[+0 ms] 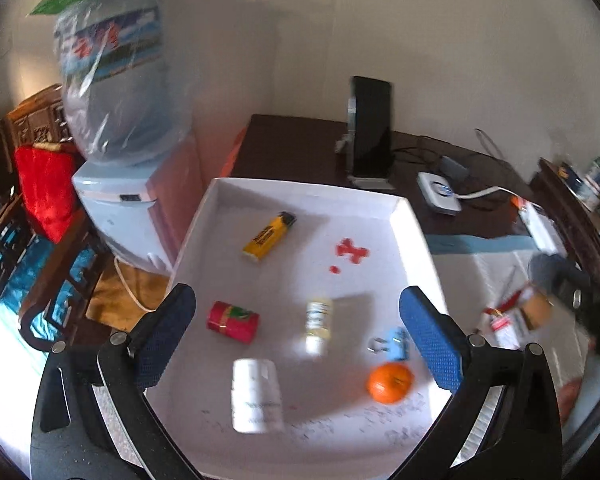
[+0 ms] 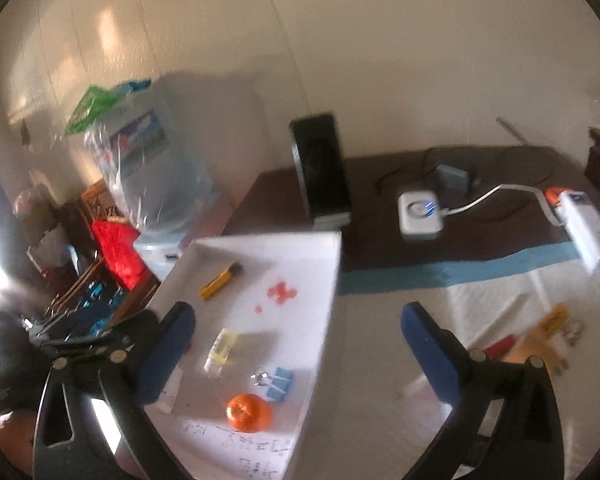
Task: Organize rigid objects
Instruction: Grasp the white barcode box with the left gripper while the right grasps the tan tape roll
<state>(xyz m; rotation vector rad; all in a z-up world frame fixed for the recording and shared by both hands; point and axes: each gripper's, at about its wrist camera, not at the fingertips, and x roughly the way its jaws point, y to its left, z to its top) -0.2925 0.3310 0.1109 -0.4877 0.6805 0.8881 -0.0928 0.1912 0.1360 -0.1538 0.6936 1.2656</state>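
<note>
The dark brown wooden table [image 1: 300,148] is the biggest thing here, partly covered by a white cloth with a blue stripe [image 2: 440,272]. On it sits a shallow white cardboard box [image 1: 404,216], and pretty much all the task stuff is inside that.

In the box: a white plastic pill bottle [image 1: 256,396] lying on its side near the front, a red cylindrical tin [image 1: 232,322] left of centre, a yellow lighter with a black cap [image 1: 269,236] toward the back, a small clear bottle with a pale label [image 1: 319,320] in the middle, an orange mandarin [image 1: 390,382] at front right, and a blue binder clip [image 1: 396,344] just behind the mandarin. Some red blotches [image 1: 352,250] mark the box floor.

The left gripper [image 1: 298,344] hangs over the box with its jaws spread wide, nothing between them. The right gripper [image 2: 296,354] is also wide open and empty, straddling the box's right wall.

A few small blurry items [image 2: 540,340] lie on the cloth outside, can't tell what they are.
</note>
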